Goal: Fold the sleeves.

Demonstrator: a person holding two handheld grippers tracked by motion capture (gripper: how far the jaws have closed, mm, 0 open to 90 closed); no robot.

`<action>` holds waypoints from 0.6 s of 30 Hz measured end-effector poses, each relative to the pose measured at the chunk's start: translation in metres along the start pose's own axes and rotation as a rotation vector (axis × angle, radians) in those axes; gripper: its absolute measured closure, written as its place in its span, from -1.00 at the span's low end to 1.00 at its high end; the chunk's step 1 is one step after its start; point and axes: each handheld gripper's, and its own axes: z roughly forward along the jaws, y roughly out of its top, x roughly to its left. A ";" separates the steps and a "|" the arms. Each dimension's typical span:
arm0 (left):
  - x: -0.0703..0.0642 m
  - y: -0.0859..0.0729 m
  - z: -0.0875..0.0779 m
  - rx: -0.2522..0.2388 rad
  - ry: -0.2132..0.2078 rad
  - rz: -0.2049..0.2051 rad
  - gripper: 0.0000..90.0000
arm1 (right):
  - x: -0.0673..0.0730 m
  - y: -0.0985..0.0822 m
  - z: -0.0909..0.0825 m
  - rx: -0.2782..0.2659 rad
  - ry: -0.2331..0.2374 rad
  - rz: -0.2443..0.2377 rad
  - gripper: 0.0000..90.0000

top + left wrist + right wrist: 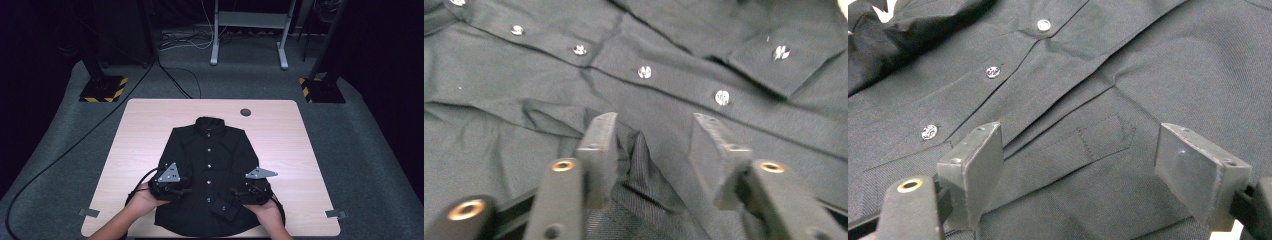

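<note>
Left gripper [651, 137]: jaws spread partway, a raised fold of the black shirt [210, 170] standing in the gap between them. The fold touches the inner face of the jaw at the left of the left gripper view; the other jaw stands clear of the cloth, so no pinch. In the high view this gripper [172, 187] sits over the shirt's lower part on the person's left, left hand [142, 200] behind it, cable looping off beside the wrist.

Right gripper [1075, 165]: jaws spread wide, hovering just above flat cloth, nothing pressed between the pads. A stitched tab of fabric [1105, 135] lies in the gap, flat on the shirt. In the high view this gripper [250, 192] is over the shirt's lower part on the person's right, right hand [267, 210] holding it.

Shirt: laid front-up on the wooden table [145, 125], collar away from the person, hem near the table's near edge. Button row [209, 165] runs down the middle, closed. Both sleeves are folded in over the body; a buttoned cuff [224, 209] lies between the two grippers near the hem.

Table: small dark round spot [245, 112] near the far edge, well apart from the shirt. Grey carpet [50, 150] around.
</note>
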 end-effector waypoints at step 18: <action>0.011 -0.028 -0.012 0.003 -0.032 -0.100 -0.32 | 0.001 0.000 0.001 0.003 0.003 0.004 -0.58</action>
